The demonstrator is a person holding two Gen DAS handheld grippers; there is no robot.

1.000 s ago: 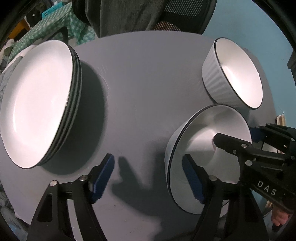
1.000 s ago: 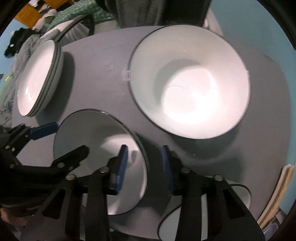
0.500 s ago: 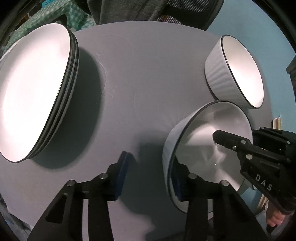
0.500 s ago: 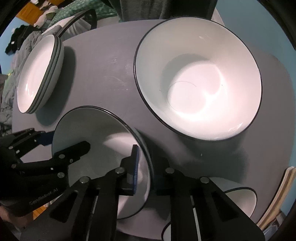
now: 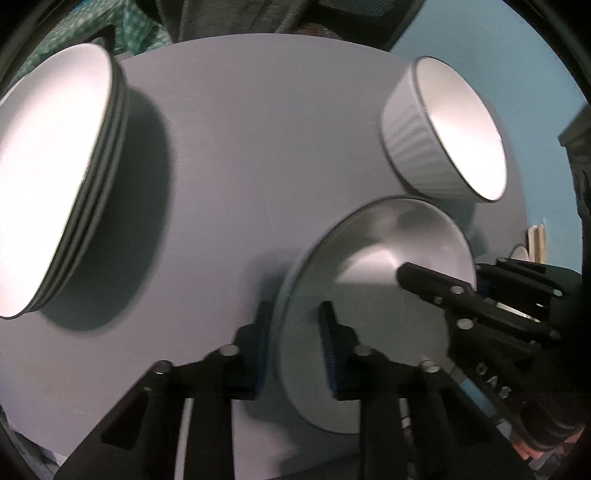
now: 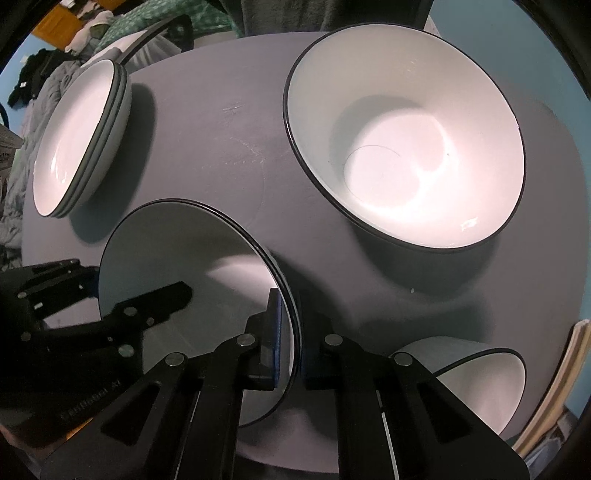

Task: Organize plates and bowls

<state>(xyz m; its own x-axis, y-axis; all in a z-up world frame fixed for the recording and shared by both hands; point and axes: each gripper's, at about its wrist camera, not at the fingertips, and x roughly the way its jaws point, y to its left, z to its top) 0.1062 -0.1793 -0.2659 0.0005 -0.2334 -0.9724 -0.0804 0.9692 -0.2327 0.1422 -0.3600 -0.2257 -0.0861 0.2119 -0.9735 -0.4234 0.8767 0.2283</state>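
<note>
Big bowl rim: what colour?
Black, a thin line round the white big bowl. Clearest in the right wrist view.

A round grey table (image 5: 229, 155) fills most of both views. Behind it, the wall (image 5: 517, 55) is painted blue-green. A green checked cloth (image 5: 70, 35) lies past the table's far edge. A grey rumpled blanket (image 6: 22, 147) sits at the left side.
</note>
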